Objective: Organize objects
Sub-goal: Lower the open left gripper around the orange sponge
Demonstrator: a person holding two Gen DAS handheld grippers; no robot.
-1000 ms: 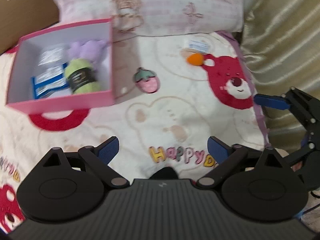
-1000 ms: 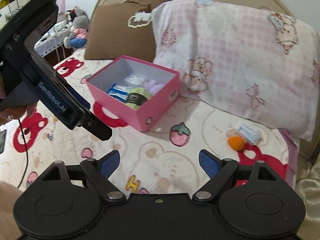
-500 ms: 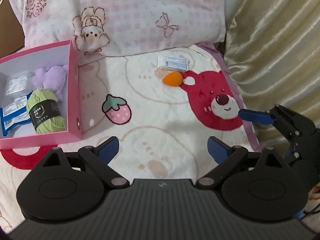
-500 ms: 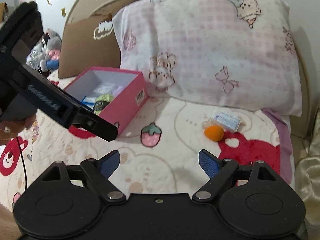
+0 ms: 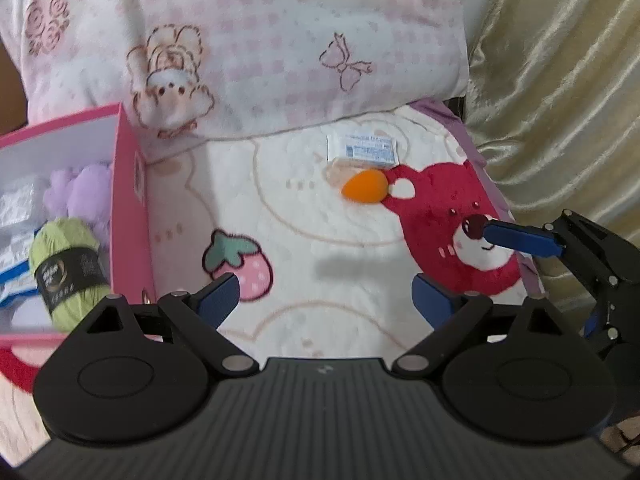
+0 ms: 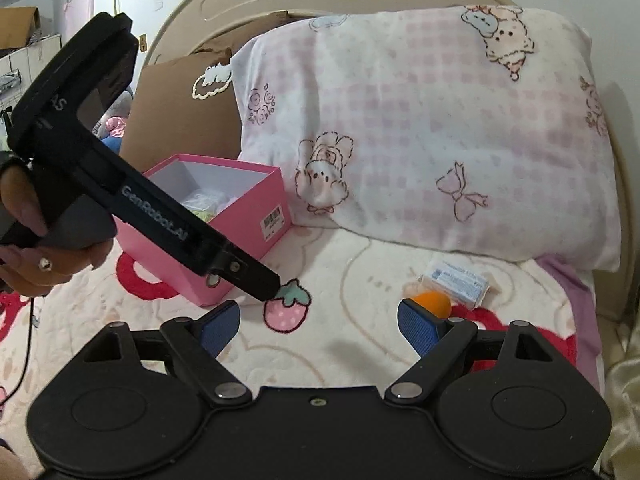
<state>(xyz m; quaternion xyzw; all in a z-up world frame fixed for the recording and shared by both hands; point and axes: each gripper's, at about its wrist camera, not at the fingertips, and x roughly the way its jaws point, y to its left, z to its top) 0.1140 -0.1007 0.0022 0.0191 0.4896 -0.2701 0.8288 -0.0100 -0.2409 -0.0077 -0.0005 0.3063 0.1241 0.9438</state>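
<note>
Over the cartoon bed blanket I hold my left hand-held gripper and right hand-held gripper level, both released and empty, the orange makeup sponge lying ahead beside a small packet, right of the pink box.

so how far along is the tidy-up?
Done: green yarn, purple plush and packets sit in the pink box. In hand: nothing; left gripper and right gripper are open. Left: orange sponge and small white packet lie on the blanket.
</note>
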